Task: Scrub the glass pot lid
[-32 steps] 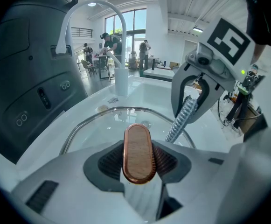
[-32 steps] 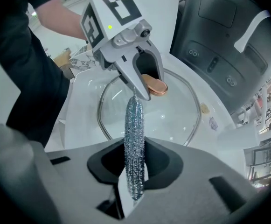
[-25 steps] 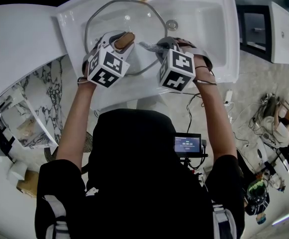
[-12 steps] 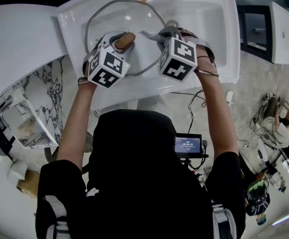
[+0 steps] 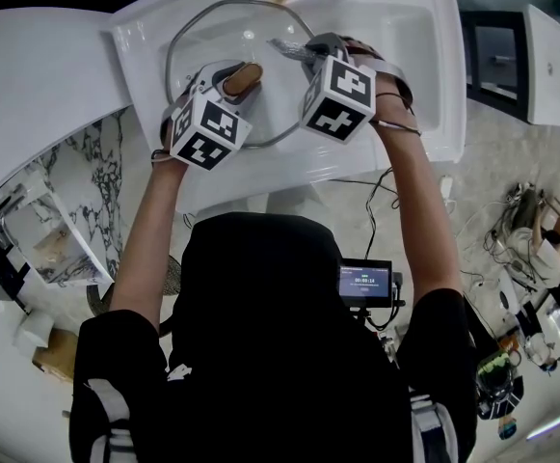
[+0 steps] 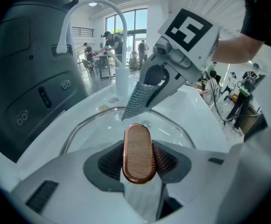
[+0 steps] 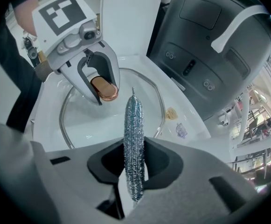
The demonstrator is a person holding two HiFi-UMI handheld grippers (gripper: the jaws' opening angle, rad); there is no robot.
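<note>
The glass pot lid, with a metal rim, lies in the white sink. My left gripper is shut on the lid's wooden, copper-edged knob, which stands between the ribbed pads. My right gripper is shut on a silver mesh scrubber. The scrubber hangs from the jaws over the far right part of the lid, with its tip near the glass. Whether it touches the glass I cannot tell. In the right gripper view the left gripper holds the knob over the lid.
A white faucet arches over the sink's far side, in front of a large dark grey appliance. Two small items lie on the sink's back ledge. A white counter adjoins the sink on the left.
My right gripper has carried the scrubber over the lid toward the far side of the sink. The left gripper and the lid have stayed put.
</note>
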